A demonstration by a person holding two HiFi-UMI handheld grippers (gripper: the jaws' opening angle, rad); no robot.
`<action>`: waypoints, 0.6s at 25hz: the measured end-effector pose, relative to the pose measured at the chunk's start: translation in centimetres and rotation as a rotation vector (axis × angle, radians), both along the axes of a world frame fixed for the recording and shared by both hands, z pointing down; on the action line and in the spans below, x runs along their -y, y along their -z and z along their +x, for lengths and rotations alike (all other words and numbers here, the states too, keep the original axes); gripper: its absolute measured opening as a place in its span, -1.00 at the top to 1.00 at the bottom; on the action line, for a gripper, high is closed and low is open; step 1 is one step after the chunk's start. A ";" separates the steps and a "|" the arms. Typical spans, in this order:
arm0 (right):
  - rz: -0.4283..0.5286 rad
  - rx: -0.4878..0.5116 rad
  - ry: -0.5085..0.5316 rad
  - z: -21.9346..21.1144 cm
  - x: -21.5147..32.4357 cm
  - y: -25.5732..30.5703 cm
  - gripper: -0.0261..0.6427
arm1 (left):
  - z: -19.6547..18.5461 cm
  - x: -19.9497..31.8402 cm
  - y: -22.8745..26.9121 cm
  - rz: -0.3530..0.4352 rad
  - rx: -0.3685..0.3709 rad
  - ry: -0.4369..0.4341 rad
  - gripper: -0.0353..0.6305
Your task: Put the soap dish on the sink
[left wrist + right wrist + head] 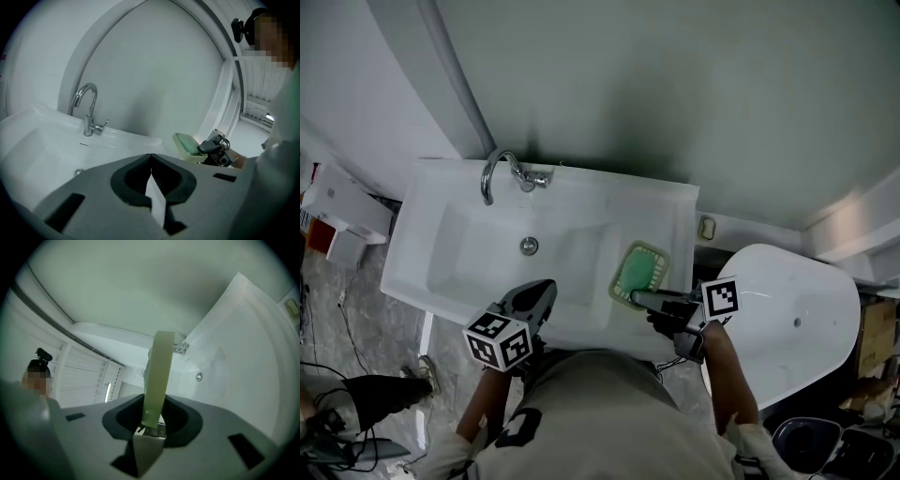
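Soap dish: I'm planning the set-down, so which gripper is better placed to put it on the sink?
Right. The right gripper is shut on the soap dish, holding it over the right side of the sink. The left gripper is shut and empty.

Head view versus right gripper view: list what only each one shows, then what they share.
Head view only: the left gripper, the green top face of the soap dish, and a white tub beside the sink. Right gripper view only: the dish seen edge-on, clamped between the jaws of the right gripper, and white slatted panels behind. Both: soap dish, sink, faucet, drain.
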State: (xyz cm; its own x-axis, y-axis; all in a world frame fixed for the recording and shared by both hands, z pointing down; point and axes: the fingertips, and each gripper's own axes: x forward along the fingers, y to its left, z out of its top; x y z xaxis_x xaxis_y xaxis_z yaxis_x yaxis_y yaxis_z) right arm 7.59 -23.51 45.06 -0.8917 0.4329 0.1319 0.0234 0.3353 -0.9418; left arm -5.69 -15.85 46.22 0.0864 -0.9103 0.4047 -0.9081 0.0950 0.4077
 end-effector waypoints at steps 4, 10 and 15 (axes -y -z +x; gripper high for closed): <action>-0.029 -0.006 0.003 0.0 2.0 -0.6 0.59 | 0.2 1.1 -0.2 -0.016 -0.004 0.004 0.83; -0.037 -0.047 0.019 -0.7 5.1 -2.8 0.59 | 0.1 2.4 -0.9 -0.034 -0.010 0.008 0.83; -0.031 -0.063 0.041 -0.7 5.8 -3.7 0.59 | -0.7 0.8 -1.2 -0.046 -0.013 0.061 0.83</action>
